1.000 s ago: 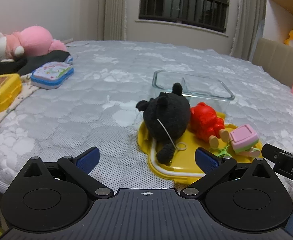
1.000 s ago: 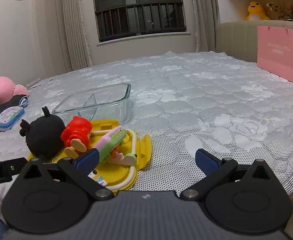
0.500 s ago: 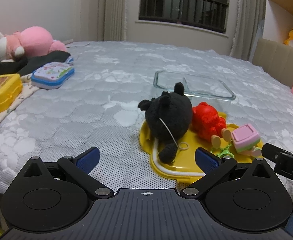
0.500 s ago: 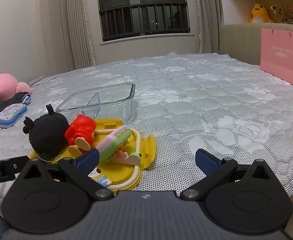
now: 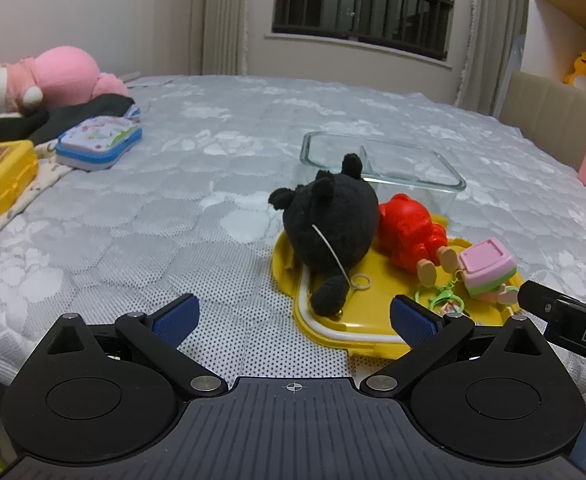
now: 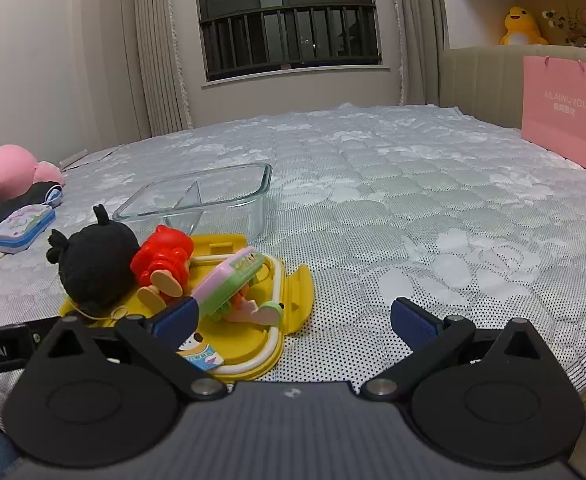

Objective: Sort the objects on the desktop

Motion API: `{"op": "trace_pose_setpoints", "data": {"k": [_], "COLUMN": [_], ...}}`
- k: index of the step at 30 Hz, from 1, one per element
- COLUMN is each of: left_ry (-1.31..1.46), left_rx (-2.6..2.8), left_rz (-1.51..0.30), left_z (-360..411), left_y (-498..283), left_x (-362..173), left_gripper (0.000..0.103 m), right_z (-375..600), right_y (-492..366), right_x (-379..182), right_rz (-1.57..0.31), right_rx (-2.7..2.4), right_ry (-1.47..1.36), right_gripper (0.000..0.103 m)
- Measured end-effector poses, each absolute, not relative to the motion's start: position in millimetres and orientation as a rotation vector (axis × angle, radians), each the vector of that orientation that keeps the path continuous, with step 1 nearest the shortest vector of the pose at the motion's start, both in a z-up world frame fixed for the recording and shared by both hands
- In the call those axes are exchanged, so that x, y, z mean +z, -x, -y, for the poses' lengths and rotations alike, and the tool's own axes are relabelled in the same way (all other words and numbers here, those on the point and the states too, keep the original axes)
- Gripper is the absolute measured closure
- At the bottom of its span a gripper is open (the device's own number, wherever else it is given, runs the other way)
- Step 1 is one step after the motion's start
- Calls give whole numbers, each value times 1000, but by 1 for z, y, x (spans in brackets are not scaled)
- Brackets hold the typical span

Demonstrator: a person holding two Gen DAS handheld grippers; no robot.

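A yellow lid (image 5: 373, 312) (image 6: 289, 292) lies on the bed with a black plush toy (image 5: 329, 220) (image 6: 93, 256), a red figure (image 5: 409, 228) (image 6: 161, 256) and a pink-and-green toy (image 5: 487, 268) (image 6: 229, 280) on it. Behind it stands a divided clear glass container (image 5: 385, 160) (image 6: 197, 196), with nothing inside. My left gripper (image 5: 293, 320) is open just short of the lid's near left edge. My right gripper (image 6: 293, 320) is open too, its left finger in front of the pink-and-green toy.
On the left side of the bed are a pink plush (image 5: 53, 76), dark clothing (image 5: 73, 114), a blue-rimmed case (image 5: 99, 142) and a yellow box (image 5: 1, 178). A pink paper bag (image 6: 569, 112) stands at the right by the headboard. The bed's near edge lies under both grippers.
Both views show the toys slightly higher and farther right than a second ago; the grippers have shifted a little while staying open. The objects have not moved.
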State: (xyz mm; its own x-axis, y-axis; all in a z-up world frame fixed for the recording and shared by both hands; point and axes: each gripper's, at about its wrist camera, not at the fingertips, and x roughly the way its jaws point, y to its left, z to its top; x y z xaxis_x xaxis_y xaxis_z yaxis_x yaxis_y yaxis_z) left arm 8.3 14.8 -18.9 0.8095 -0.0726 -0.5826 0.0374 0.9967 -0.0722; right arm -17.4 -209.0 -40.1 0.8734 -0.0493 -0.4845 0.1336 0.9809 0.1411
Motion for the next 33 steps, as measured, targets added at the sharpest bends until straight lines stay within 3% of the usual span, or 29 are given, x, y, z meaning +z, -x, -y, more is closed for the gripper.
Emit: {"op": "trace_pose_setpoints", "data": {"k": [21,33], "left_ry": [55,42], "left_rx": [-77,-143], "left_rz": [-661,-683], "left_z": [-16,-10], "left_y": [-17,-68], "left_x": [-21,-1], "left_gripper": [0,0], "right_z": [207,233], "right_y": [14,-18], "right_x": [-41,-29], "right_rz": [-480,-505], "right_rx": [-73,51], "right_ry": [-134,-221], "right_gripper": [0,0]}}
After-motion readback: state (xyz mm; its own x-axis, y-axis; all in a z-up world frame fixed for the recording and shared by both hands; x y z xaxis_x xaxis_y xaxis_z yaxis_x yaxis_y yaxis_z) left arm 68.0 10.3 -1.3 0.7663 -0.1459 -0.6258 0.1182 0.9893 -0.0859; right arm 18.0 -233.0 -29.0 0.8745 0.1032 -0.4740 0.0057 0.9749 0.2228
